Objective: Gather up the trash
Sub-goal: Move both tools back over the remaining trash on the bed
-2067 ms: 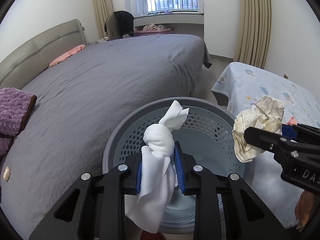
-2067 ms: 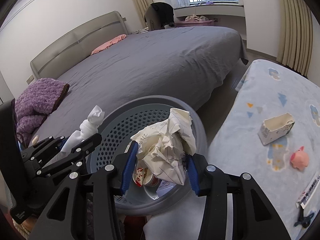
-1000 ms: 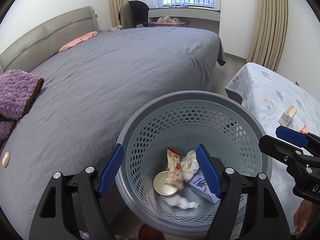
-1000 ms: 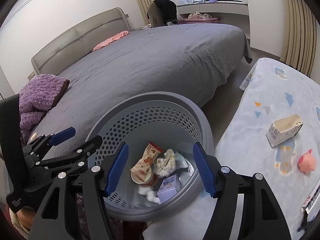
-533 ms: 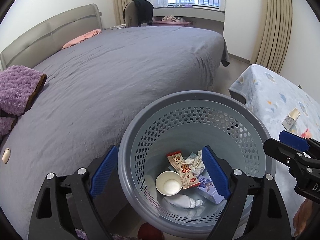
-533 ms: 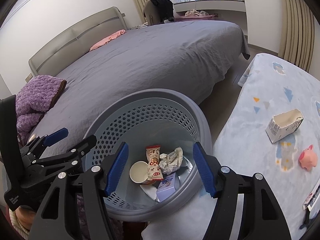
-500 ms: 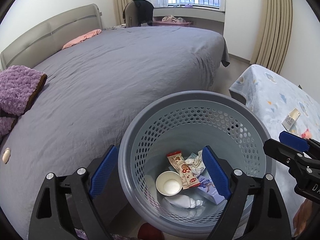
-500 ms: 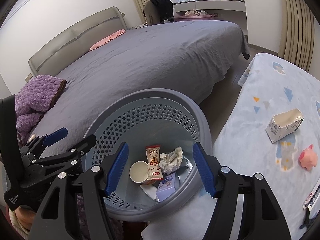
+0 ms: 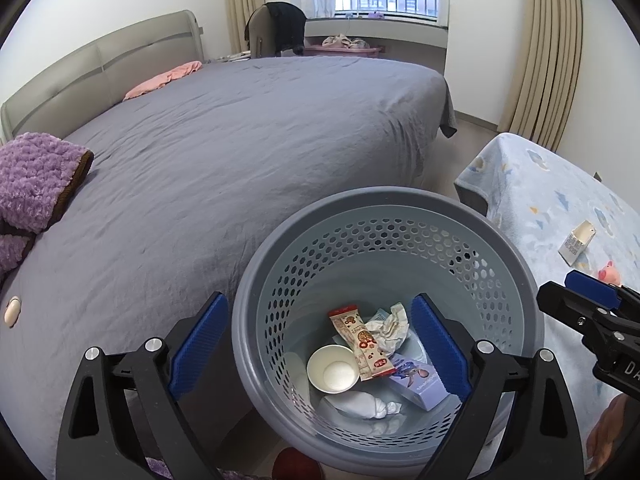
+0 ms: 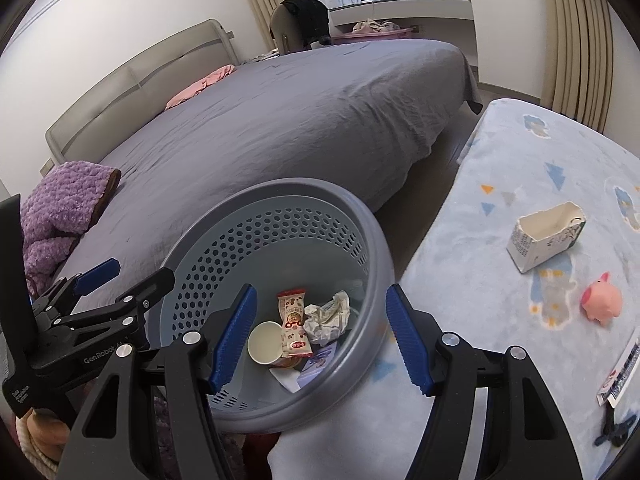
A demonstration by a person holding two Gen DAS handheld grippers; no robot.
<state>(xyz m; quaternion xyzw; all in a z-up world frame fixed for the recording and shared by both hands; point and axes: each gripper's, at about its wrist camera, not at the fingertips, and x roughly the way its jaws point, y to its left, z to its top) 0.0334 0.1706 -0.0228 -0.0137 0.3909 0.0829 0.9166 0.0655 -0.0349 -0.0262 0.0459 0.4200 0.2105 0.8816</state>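
Observation:
A round grey perforated basket [image 9: 380, 196] stands below both grippers. In it lie a paper cup [image 9: 333, 368], a red snack wrapper [image 9: 360, 340], crumpled paper [image 9: 390, 326], a knotted white cloth [image 9: 360, 404] and a lilac box [image 9: 416, 380]. My left gripper [image 9: 318, 304] hangs over the basket with its jaws opening and nothing between them. Above the basket's right rim [image 10: 280, 186] my right gripper [image 10: 320, 292] is open and holds nothing. A torn white carton [image 10: 546, 236] lies on the pale blue blanket [image 10: 500, 160] to the right.
A wide grey bed [image 9: 240, 140] fills the left and back, with a purple throw [image 9: 36, 180] on its near corner. On the blue blanket also sit a pink pig toy [image 10: 602, 298] and a printed packet [image 10: 620, 376]. Curtains [image 9: 544, 52] hang at the back right.
The left gripper let go of the knotted white cloth and the right gripper the crumpled paper; both lie in the basket now. The left jaws have kept spreading wider.

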